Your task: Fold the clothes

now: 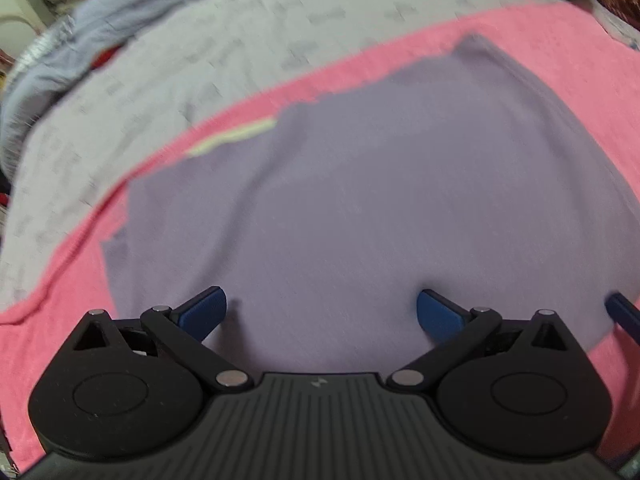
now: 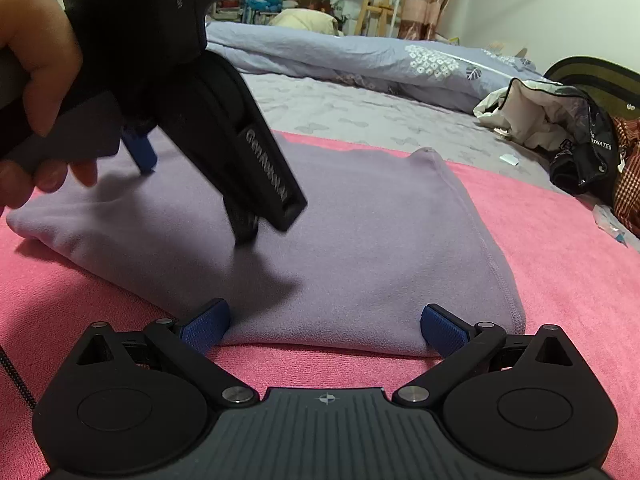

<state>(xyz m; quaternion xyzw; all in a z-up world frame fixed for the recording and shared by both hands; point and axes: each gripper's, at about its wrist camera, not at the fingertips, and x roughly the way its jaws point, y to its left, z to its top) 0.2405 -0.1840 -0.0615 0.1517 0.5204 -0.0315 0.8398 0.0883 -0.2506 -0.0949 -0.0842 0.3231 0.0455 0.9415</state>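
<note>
- The right gripper has its blue fingers spread wide and holds nothing; the tips sit at the near edge of the folded lilac garment, one to each side of that edge's middle, close to the cloth or just touching it.
- The left gripper is likewise spread wide and empty, its tips low over the garment's surface; contact cannot be judged through the blur.
- In the right wrist view the left gripper hangs above the garment's far left part, gripped by the person's left hand.
- The garment lies flat as a rough rectangle, its long axis running left to right ahead of the right gripper, with a stitched hem down its right side.
- Beneath it is a pink towel, spread on a grey patterned bedsheet.
- Further ahead lies a rumpled blue quilt; to the right, a heap of clothes.
</note>
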